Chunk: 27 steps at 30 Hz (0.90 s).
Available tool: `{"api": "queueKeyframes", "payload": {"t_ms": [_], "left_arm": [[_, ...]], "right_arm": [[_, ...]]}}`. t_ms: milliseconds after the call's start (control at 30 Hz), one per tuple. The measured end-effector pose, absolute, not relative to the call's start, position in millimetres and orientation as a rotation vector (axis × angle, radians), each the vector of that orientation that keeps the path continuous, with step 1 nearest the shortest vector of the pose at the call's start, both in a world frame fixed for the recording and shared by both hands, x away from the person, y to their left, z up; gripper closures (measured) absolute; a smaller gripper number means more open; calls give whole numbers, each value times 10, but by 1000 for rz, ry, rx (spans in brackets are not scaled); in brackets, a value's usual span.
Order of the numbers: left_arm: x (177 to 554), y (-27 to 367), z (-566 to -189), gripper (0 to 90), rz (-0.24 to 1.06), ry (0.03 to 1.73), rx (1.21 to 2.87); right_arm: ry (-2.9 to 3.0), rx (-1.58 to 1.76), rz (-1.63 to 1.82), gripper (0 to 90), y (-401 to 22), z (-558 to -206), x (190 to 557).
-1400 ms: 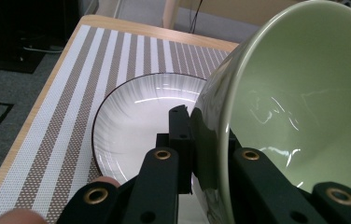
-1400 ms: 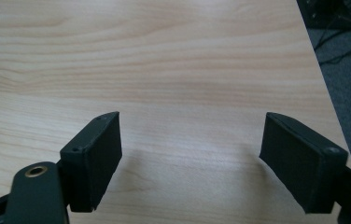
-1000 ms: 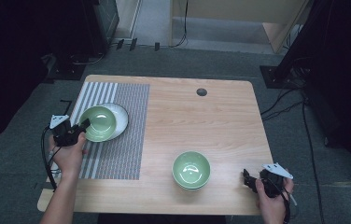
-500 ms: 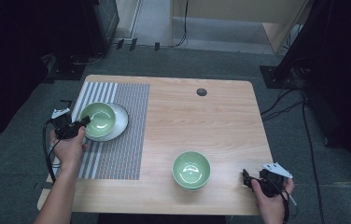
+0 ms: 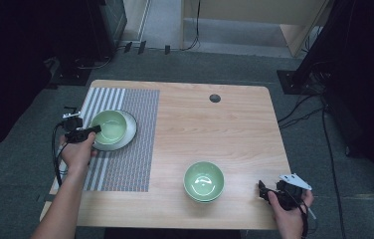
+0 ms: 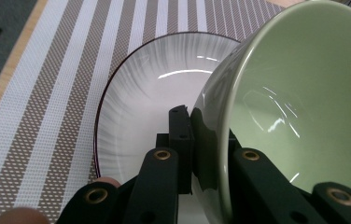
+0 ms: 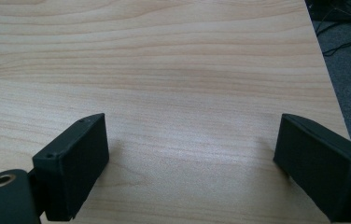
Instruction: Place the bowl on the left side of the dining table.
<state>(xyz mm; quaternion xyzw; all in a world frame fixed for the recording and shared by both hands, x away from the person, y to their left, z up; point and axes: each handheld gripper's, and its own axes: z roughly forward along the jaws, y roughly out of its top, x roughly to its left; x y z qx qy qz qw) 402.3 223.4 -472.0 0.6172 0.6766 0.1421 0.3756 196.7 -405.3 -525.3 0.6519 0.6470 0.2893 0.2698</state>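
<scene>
High view: the left gripper (image 5: 91, 131) clamps the rim of a green bowl (image 5: 109, 126) over a white plate (image 5: 128, 134) at 9 o'clock on the tabletop (image 5: 210, 134). Left gripper view: the bowl (image 6: 299, 107) is tilted, its wall pinched between the jaws. Right gripper view: the right gripper (image 7: 190, 163) stands apart over bare wood.

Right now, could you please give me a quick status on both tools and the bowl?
Left tool shut on green bowl rim, over the white plate. Right tool open over bare table. Second bowl untouched. Nothing in the way.
</scene>
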Motion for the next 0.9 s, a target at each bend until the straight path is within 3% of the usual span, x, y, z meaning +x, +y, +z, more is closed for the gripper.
{"api": "queueKeyframes", "payload": {"t_ms": [633,767,900], "left_arm": [[4240,2312,-4739,784,274,1844,1555],[4243,2308,-4707,655,274,1796,1544],[4220,2285,-4671,416,293,1755,1552]], "right_arm": [[1739,1776,760,26,-4056,-5261,1990],[1741,1775,758,23,-4058,-5261,1992],[1742,1775,757,22,-4059,-5261,1992]]}}
